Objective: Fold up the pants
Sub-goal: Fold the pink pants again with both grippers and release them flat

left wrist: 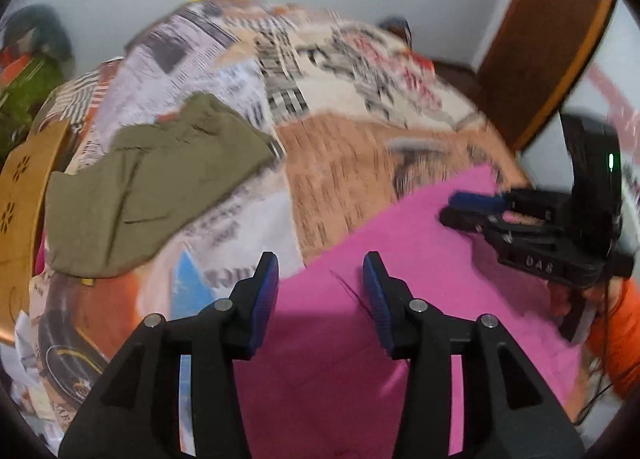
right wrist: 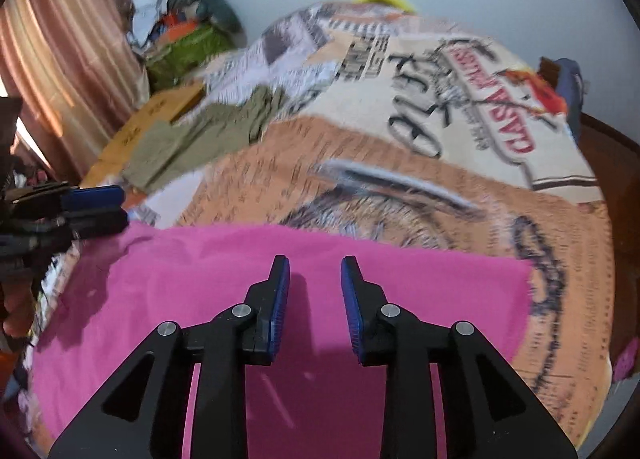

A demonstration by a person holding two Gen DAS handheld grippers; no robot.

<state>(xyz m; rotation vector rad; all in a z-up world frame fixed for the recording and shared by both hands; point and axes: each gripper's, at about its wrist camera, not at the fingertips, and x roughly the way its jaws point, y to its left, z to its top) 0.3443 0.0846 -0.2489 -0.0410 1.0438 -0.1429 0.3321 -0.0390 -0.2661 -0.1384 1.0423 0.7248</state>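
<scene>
Pink pants (right wrist: 320, 259) lie flat on the printed bedspread (right wrist: 400, 179), both grippers' fingers spread, empty.

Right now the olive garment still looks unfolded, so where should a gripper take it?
Judging loosely: grip the olive garment at its thin lower-left corner in the left wrist view, coming from the wooden board's side. That corner lies flat; the upper end is bunched.
</scene>
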